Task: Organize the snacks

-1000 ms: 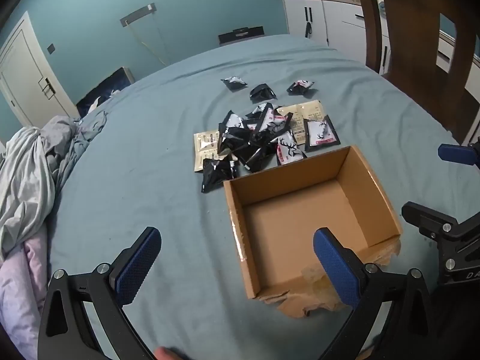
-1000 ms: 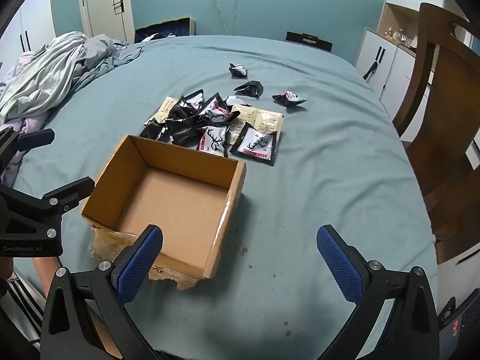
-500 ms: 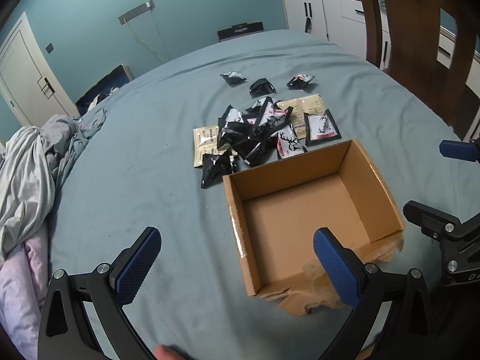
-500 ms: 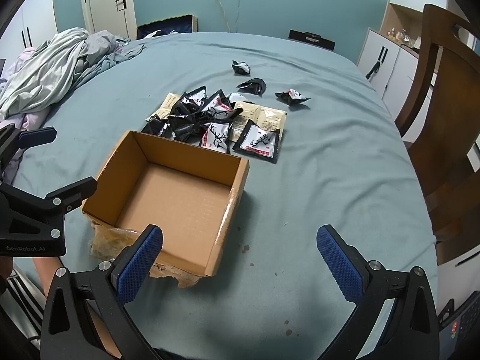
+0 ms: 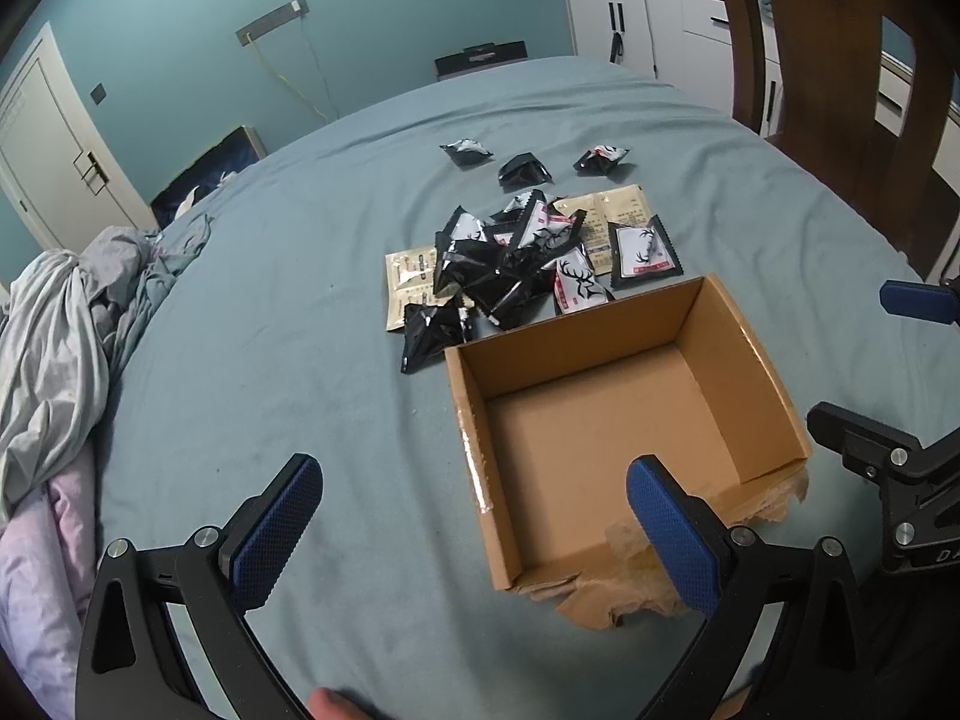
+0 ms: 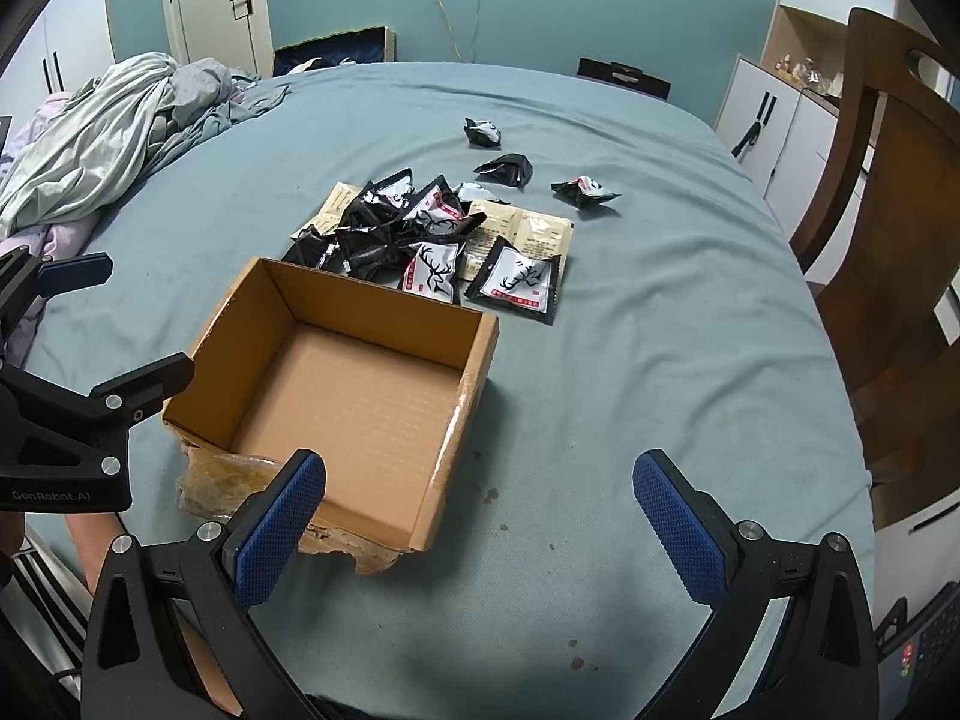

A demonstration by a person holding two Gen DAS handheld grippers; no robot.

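Both cameras have eased slightly forward since a second ago, the cardboard box [image 5: 624, 420] sitting lower in view. The left gripper [image 5: 474, 531] and right gripper [image 6: 480, 525] hang spread wide, holding nothing. The snack packets [image 6: 420, 234] lie heaped on the blue bedsheet [image 6: 660, 360] just beyond the box's far wall.

A cardboard box [image 6: 336, 384] sits on the bed [image 6: 648, 360] toward its near edge, open side up. A heap of snack packets [image 6: 420, 234] lies just behind the box's far wall. Three loose packets [image 6: 504, 167] lie farther back, apart from the heap. Crumpled bedding [image 6: 114, 138] lies at the bed's far left corner.
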